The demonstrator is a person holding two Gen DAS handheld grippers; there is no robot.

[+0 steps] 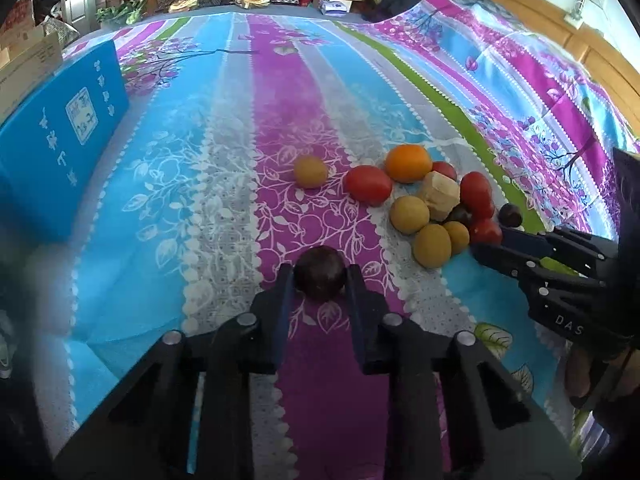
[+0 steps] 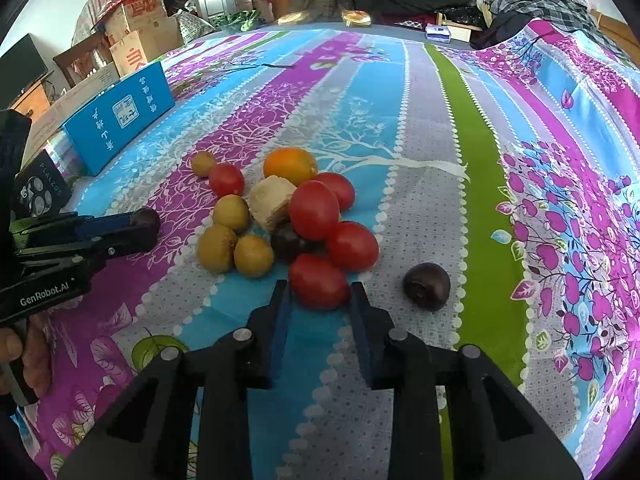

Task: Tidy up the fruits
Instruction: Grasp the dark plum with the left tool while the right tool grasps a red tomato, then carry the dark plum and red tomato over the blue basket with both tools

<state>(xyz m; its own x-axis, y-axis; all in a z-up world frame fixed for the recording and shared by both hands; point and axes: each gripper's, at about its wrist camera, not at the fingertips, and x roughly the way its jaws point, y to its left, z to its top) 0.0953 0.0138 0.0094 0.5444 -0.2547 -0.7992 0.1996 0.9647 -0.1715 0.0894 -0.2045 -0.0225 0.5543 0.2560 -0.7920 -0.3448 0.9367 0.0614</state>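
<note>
- Left wrist view: the left gripper (image 1: 320,276) is seen clamped on a dark purple plum (image 1: 320,274), both blue pads touching its sides, over the purple stripe of the floral bedsheet (image 1: 224,168).
- Ahead and to the right, a heap of fruit is gathered: an orange (image 1: 408,163), red tomatoes (image 1: 368,184), yellow-brown round fruits (image 1: 409,214) that may be kiwis, though the skin is not clearly shown, and a pale peeled chunk (image 1: 439,196).
- One yellow-brown fruit (image 1: 311,171) is set apart, left of the heap.
- A blue box (image 1: 60,140) is stood at the left edge of the sheet.
- The right gripper (image 1: 486,246) is seen entering from the right, its tips at a red tomato (image 1: 485,232) on the heap's near edge.
- Right wrist view: the right gripper (image 2: 319,292) is closed on the nearest red tomato (image 2: 319,281), a pad against each side.
- A second dark plum (image 2: 426,286) is found alone, to the right of the heap, touching nothing.
- A third dark plum (image 2: 289,242) is lodged within the heap, among the tomatoes.
- The left gripper (image 2: 150,226) is seen at the left with its plum (image 2: 146,218) between the fingertips, a hand (image 2: 24,356) beneath it.
</note>
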